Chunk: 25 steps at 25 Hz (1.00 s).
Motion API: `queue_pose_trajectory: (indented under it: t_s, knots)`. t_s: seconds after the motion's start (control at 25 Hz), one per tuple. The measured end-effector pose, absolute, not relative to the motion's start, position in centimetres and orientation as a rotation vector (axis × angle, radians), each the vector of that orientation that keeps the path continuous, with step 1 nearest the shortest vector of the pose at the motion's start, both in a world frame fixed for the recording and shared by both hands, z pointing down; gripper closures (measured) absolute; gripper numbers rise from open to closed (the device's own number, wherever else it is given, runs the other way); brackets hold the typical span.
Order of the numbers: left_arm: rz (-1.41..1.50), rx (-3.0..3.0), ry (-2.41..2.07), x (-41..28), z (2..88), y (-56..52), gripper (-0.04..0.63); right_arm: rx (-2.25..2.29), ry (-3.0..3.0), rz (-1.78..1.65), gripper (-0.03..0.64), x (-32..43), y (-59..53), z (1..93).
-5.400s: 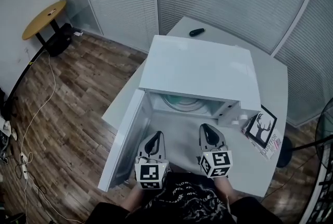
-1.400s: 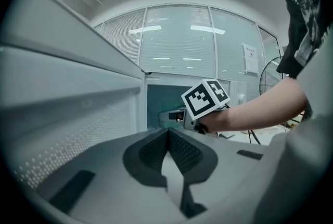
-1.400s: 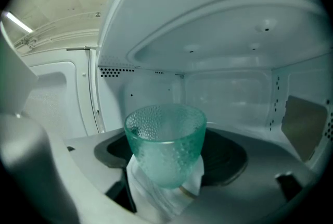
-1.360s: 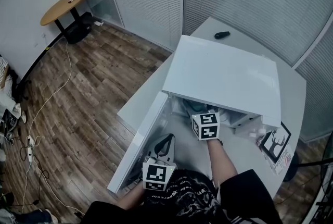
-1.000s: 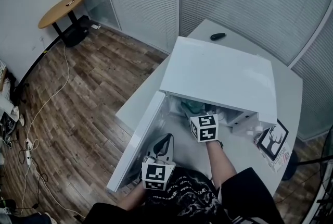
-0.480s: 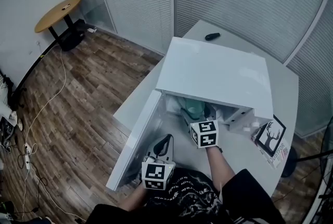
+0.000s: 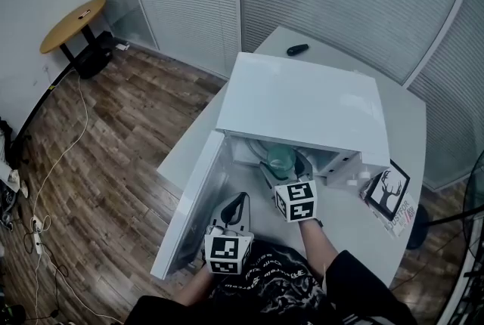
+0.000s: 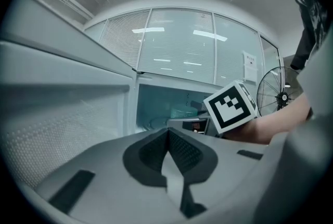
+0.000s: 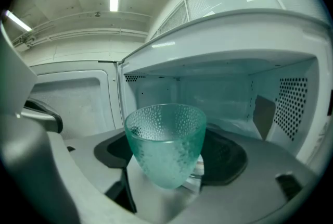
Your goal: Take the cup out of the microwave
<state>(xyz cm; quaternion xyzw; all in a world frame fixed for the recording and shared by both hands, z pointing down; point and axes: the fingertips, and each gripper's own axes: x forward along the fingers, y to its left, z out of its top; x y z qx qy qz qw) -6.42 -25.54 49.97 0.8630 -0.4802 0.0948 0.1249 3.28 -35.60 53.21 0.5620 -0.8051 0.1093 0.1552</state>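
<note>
Pale green dimpled glass cup [image 9: 166,145] clamped upright in the right gripper's [image 7: 286,169] jaws, just outside the white microwave's [image 7: 302,108] mouth.
Its rim is out from under the cavity's top front edge, with bare grey table [image 7: 401,119] at the right and the swung-open door [image 7: 189,210] at the left. The left gripper [image 7: 238,202], jaws together and empty, sits beside that door. Half a second ago the cup was nearer that edge.

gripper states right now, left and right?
Left gripper: shut, nothing between its jaws.
Right gripper: shut on the cup.
</note>
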Motion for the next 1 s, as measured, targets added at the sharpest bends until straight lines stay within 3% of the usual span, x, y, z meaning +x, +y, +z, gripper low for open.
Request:
queue_pose_trajectory:
  t_s: [1.0]
  knots:
    - [0.244,2.477,-1.427,-6.7,50.1,-26.8,0.589,1.696,-2.290,0.251,0.233,6.3,-29.4,50.8]
